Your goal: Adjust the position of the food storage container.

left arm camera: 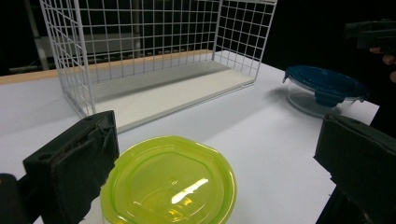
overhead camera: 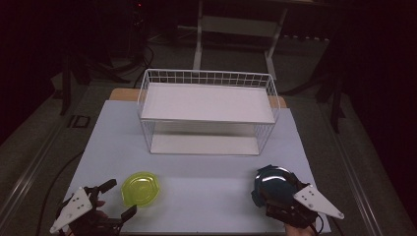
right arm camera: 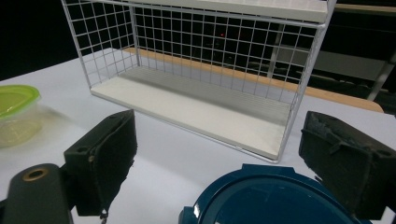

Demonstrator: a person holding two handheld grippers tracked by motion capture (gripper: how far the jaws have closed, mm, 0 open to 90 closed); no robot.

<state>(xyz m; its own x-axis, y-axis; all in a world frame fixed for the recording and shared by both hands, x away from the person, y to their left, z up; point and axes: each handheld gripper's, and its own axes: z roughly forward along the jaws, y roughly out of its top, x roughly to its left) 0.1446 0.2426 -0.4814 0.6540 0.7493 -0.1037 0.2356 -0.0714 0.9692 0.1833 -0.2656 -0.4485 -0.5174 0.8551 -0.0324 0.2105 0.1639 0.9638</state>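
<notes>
A: Where do your two containers sit right now?

B: Your green-lidded container (overhead camera: 141, 189) stands on the white table (overhead camera: 206, 187) near its front edge, toward the left. Your blue-lidded container (overhead camera: 272, 186) stands at the front right, well apart from the green one.

A: And your grippers?

B: Your left gripper (overhead camera: 119, 198) is spread wide with nothing between its jaws; in the left gripper view the green lid (left arm camera: 170, 183) lies just ahead, between the two black jaws, and neither of them visibly presses on it. Your right gripper (right arm camera: 243, 175) is also spread wide and grips nothing; in the right gripper view the blue lid (right arm camera: 266, 198) sits low between its jaws, with a gap on either side. In the high view that gripper hangs over the near side of the blue container.

A: What lies beyond them?

B: The white wire rack (overhead camera: 206, 112) with two shelves stands at mid-table behind both containers, its open front facing you.
</notes>
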